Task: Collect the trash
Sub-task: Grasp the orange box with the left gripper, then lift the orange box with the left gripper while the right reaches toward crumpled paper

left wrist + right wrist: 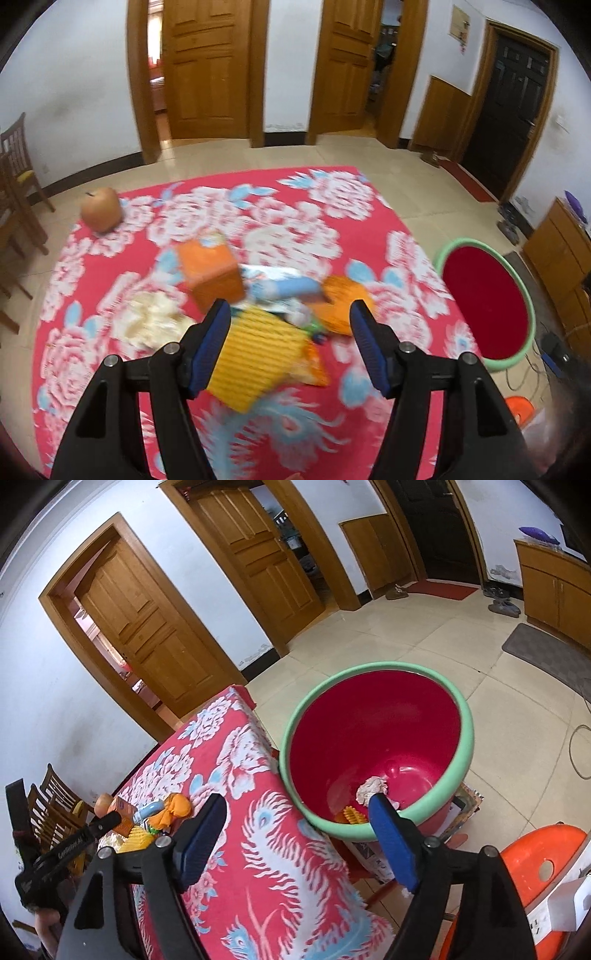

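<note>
Trash lies in a heap on the red flowered tablecloth (110, 266): a yellow ridged packet (258, 350), an orange box (210, 269), a blue and white wrapper (288, 288), an orange crumpled piece (343, 295) and a white crumpled wad (151, 317). My left gripper (290, 308) hangs open over the yellow packet, and its pads do not press on it. To the right stands a red basin with a green rim (467, 716). Inside it are a white paper wad (371, 786) and a yellow ridged piece (351, 816). My right gripper (297, 801) is open and empty, above the table's edge beside the basin.
A round brown fruit (101, 208) sits at the cloth's far left corner. An orange plastic stool (535, 856) stands below right of the basin. Wooden chairs (18, 166) are at the left, a low cabinet (561, 251) at the right, with tiled floor beyond.
</note>
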Available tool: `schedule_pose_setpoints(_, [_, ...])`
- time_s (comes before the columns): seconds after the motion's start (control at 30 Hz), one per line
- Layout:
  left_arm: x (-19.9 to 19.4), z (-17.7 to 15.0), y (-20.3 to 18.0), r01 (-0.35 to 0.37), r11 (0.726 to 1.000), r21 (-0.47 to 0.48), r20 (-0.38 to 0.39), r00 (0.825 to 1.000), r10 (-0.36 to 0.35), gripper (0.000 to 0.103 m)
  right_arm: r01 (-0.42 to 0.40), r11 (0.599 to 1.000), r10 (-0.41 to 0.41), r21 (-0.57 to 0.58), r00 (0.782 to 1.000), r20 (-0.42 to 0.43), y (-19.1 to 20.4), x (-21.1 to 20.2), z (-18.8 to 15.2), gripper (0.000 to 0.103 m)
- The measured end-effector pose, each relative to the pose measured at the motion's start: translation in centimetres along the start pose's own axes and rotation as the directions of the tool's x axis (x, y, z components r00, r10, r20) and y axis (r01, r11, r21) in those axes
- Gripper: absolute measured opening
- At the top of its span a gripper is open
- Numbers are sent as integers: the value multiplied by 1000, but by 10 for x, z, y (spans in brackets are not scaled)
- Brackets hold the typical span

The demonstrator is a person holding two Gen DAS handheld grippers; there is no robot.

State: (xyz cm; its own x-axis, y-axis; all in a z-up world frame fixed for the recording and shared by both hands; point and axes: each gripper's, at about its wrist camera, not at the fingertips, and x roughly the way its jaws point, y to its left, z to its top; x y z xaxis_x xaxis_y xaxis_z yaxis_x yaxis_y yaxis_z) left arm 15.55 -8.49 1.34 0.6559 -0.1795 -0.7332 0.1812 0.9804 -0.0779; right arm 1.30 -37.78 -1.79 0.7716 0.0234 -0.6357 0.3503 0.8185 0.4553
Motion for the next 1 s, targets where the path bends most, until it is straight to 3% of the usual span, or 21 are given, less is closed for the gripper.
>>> schedule_pose_setpoints(0.3, [24,21,40,-79,995,-54,8,997,79,69,-19,999,17,-40,999,-46,24,21,-8,85])
schedule_pose_setpoints(0.63, [59,24,45,-69,995,-77,-42,997,66,69,-27,997,20,-75,995,-97,33,43,-15,85])
schedule_pose_setpoints(0.8, [61,21,43,-43,997,-69,-35,999,41,46,-35,996,26,-79,993,-116,35,47,-17,85])
schedule_pose_setpoints(1.0, [44,23,43,-24,997,-73,13,1000,25,46,-49,995,39,-84,992,-119,39,44,-19,85])
